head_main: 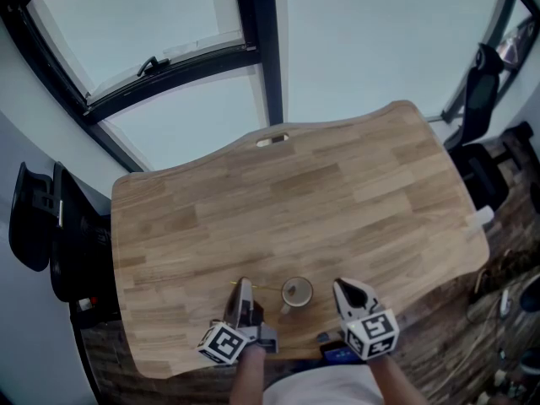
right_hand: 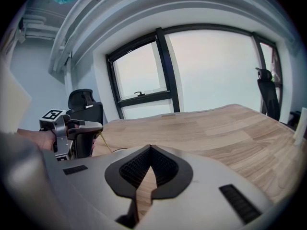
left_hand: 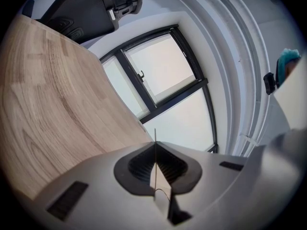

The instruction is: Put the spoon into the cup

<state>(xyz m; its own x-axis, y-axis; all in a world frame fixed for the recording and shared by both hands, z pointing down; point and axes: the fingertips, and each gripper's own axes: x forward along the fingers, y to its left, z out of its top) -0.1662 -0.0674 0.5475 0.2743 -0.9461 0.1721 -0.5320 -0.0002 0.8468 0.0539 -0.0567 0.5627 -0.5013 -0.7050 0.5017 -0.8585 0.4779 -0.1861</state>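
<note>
A small pale cup stands on the wooden table near its front edge. My left gripper is just left of the cup and shut on a thin golden spoon, whose free end reaches toward the cup's rim. In the left gripper view the spoon shows edge-on as a fine line pinched at the left gripper tips. My right gripper hovers just right of the cup, shut on nothing. The right gripper view also shows the left gripper with the spoon sticking out. The cup is hidden in both gripper views.
A black office chair stands at the table's left, another chair at the far right. A large window with a handle lies beyond the table. A cable slot is at the far edge, a small white thing at the right edge.
</note>
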